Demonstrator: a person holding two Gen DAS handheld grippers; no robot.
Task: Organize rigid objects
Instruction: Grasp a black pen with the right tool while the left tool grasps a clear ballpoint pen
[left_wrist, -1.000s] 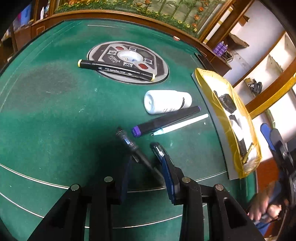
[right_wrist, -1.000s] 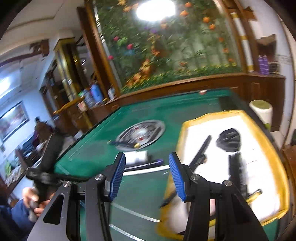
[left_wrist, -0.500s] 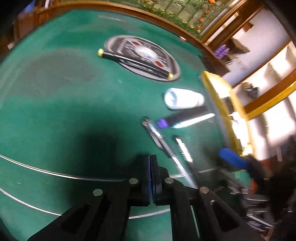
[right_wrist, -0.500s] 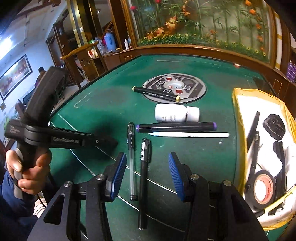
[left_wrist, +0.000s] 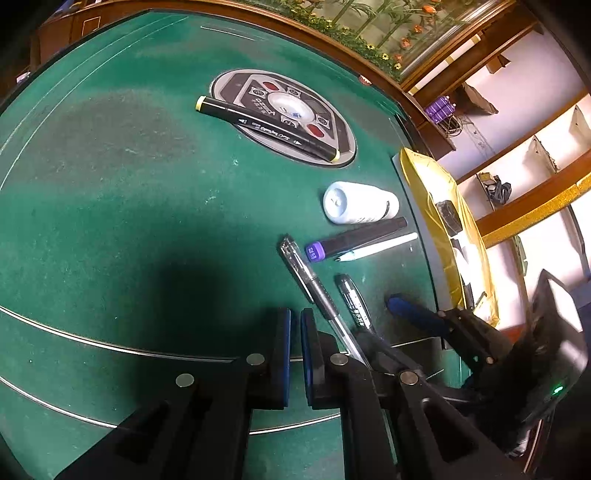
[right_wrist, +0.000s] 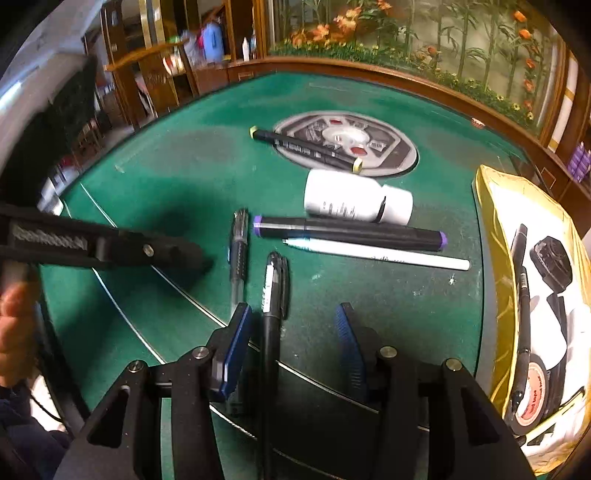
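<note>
My left gripper (left_wrist: 295, 332) is shut with nothing in it, hovering over the green felt just left of a clear gel pen (left_wrist: 314, 284). My right gripper (right_wrist: 293, 332) stands open low over the table. A black pen (right_wrist: 273, 295) lies between its jaws, close to the left finger, and the pads do not press on it. Beyond the two pens lie a purple-capped marker (right_wrist: 351, 232), a white pen (right_wrist: 376, 253) and a white bottle (right_wrist: 358, 201). A black marker with yellow ends (right_wrist: 306, 147) rests across the round centre panel (right_wrist: 391, 155).
At the right table edge a yellow-rimmed tray (right_wrist: 491, 258) holds a tape roll (right_wrist: 532, 391), a black pen (right_wrist: 522, 295) and a black block (right_wrist: 552, 262). A wooden rim bounds the felt table (left_wrist: 110, 184). A person's hand (right_wrist: 14, 332) grips the left tool.
The left jaws have shut empty and shifted left, leaving the clear pen on the felt. The right gripper has swung away from the tray and come down over the black pen.
</note>
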